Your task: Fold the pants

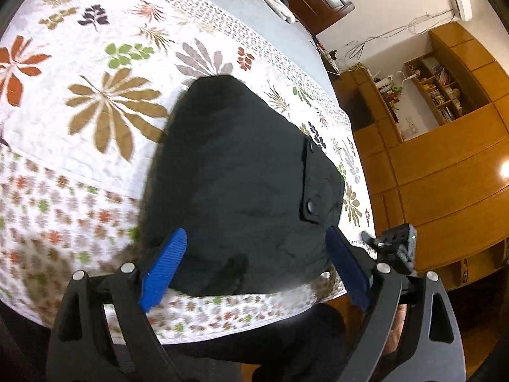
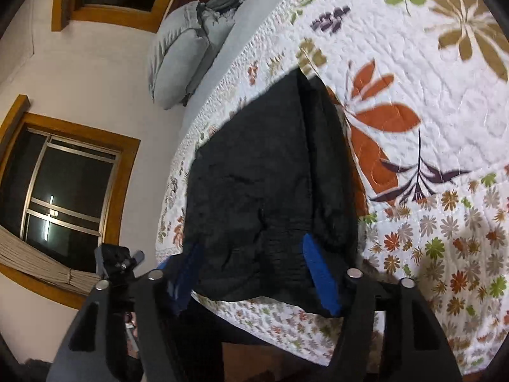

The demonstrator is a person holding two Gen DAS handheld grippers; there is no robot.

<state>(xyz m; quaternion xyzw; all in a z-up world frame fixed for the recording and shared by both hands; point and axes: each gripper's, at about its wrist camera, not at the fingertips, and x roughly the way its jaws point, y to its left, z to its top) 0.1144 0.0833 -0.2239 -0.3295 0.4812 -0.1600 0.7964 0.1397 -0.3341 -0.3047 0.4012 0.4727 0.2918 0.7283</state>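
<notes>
So the pants [image 1: 241, 187] are lying on the quilt [image 1: 95, 146] right near the bed's front edge. Both grippers, left gripper [image 1: 254, 254] and right gripper [image 2: 251, 254], sit over that near edge. Pillows [image 2: 181, 63] are way at the far end, with shelves [image 1: 439, 89] off to the side.

I find nothing I can read in either wrist view: no label, brand, number or sign. The black pants [image 1: 241, 184] ahead of my left gripper [image 1: 254, 254] show only a flap with two plain buttons and no tag or print. The book spines on the wooden shelf [image 1: 442, 92], far off to that gripper's right, are too small to make out. The quilt [image 2: 413, 95] beyond my right gripper [image 2: 251, 251] carries only leaf patterns
</notes>
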